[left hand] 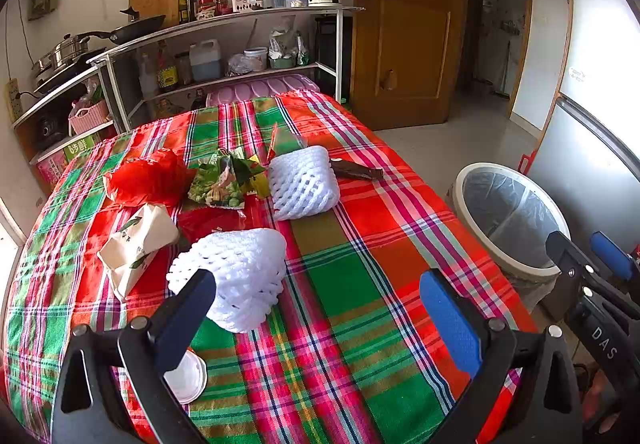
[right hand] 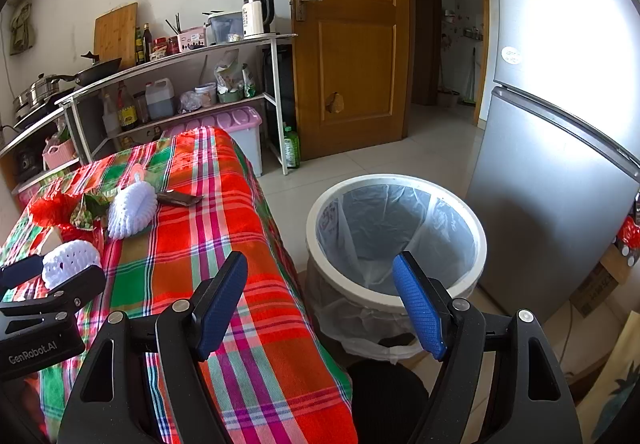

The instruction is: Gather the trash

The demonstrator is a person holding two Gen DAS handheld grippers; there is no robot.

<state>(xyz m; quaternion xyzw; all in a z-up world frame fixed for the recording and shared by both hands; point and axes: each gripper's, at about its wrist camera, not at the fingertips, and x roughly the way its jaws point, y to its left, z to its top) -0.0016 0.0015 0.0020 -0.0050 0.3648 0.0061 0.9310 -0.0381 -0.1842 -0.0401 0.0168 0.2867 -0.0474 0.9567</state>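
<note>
Plaid cloth in red and green covers the table, where the trash lies in a cluster: two white foam fruit nets, a red plastic bag, a green snack wrapper, a tissue pack and a dark wrapper. Left gripper hangs over the near cloth with jaws wide apart and empty, the closer net just beside its left finger. Right gripper is likewise spread and empty, between the table edge and the lined trash bin on the floor.
</note>
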